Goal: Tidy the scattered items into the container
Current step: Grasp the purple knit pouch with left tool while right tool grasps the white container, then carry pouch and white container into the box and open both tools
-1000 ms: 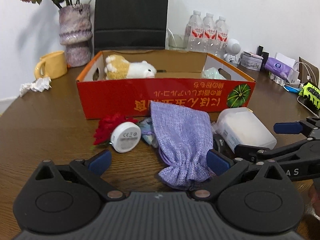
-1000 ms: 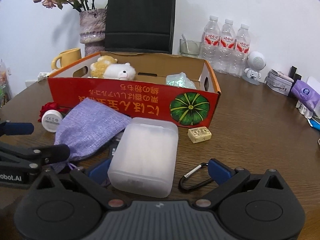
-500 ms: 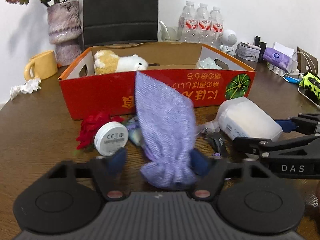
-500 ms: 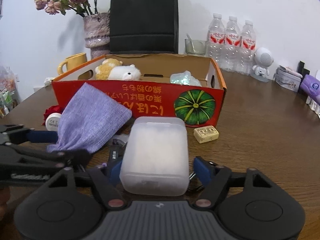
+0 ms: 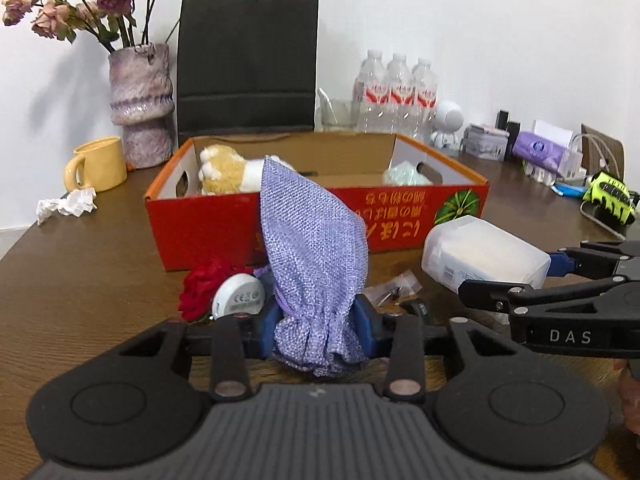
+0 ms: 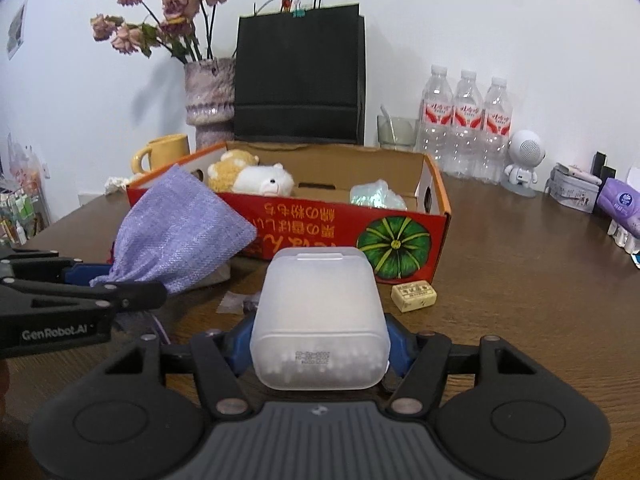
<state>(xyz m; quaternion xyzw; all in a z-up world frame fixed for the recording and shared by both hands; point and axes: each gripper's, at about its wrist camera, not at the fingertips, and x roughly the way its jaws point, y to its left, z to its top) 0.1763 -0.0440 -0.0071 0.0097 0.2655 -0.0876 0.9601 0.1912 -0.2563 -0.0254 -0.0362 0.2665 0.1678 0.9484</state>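
Blocking the box (image 5: 208, 220), rose (image 5: 200, 292), white puck (image 5: 239, 298)

My brown table (image 5: 80, 280) carries the red box (image 5: 208, 232) at centre, mug (image 5: 98, 164) and vase (image 5: 140, 108) upper left, bottles (image 6: 464, 120) upper right.

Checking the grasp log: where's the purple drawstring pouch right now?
The purple pouch is pinched at its gathered neck by the left gripper, in front of the red box, left of the white plastic case.
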